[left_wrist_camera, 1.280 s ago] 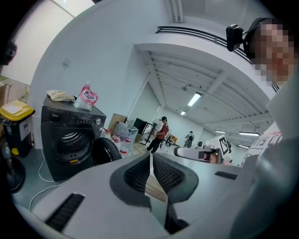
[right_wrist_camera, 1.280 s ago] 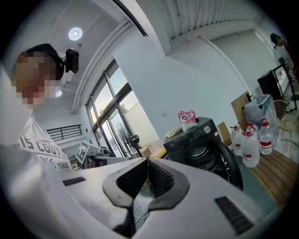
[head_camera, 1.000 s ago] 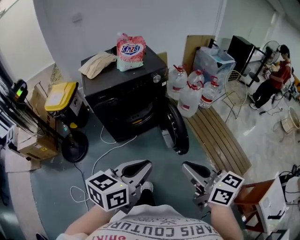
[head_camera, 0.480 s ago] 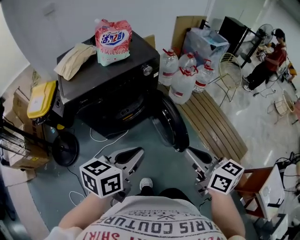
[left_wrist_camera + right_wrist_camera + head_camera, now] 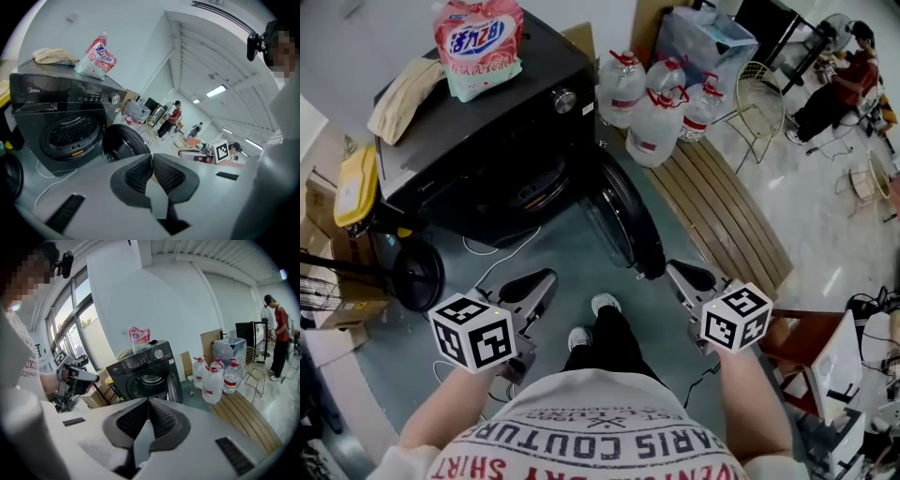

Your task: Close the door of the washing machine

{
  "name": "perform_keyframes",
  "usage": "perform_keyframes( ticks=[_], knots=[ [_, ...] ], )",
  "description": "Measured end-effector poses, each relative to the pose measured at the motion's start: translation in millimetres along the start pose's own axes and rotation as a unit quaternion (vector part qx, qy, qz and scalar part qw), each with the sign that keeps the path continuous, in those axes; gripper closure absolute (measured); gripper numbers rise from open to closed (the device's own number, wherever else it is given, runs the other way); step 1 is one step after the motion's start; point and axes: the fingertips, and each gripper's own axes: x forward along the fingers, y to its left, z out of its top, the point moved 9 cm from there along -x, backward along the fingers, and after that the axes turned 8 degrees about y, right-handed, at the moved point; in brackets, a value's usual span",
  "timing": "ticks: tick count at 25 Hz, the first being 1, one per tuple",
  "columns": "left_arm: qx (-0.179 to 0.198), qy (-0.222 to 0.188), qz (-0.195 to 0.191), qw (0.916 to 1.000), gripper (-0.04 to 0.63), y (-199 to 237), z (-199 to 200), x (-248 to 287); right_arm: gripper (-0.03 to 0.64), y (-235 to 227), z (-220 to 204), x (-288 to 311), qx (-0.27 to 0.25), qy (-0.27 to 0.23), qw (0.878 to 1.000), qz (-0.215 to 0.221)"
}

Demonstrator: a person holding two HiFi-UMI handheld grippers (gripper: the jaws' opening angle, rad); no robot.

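Washing machine, boxy and glossy black, stands with its round door swung open; left gripper and right gripper hang before it, ribbed pads pressed together, empty.

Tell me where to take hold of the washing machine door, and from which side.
Probably the free rim of the door, the end nearest you, farthest from the hinge on the washing machine. It stands swung wide open, so come from its right with the shut right gripper, which is closest, and push.
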Motion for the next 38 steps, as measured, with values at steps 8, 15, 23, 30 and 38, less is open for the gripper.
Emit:
perform_keyframes(
  ticks=[8, 15, 23, 30, 38],
  knots=[
    [-0.035, 0.010, 0.032, 0.9988, 0.552, 17.4, 13.3, 30.5, 0.593, -69.9, -5.5, 49.5, -0.027, 0.078, 0.996, -0.033],
    [-0.055, 0.015, 0.067, 0.9961, 0.552, 35.0, 14.3, 44.5, 0.594, -119.2, -12.3, 91.2, -0.032, 0.131, 0.989, -0.067],
    [-0.105, 0.018, 0.101, 0.9892, 0.552, 62.4, -1.5, 47.6, 0.594, -135.1, -24.9, 130.2, -0.052, 0.184, 0.980, -0.061],
    [-0.130, 0.015, 0.119, 0.9842, 0.553, 72.9, -7.5, 42.9, 0.594, -133.3, -23.1, 149.9, -0.061, 0.204, 0.976, -0.045],
    [-0.141, 0.006, 0.131, 0.9813, 0.554, 80.9, -7.3, 34.2, 0.594, -127.8, -24.7, 156.6, -0.074, 0.225, 0.971, -0.033]
  ],
)
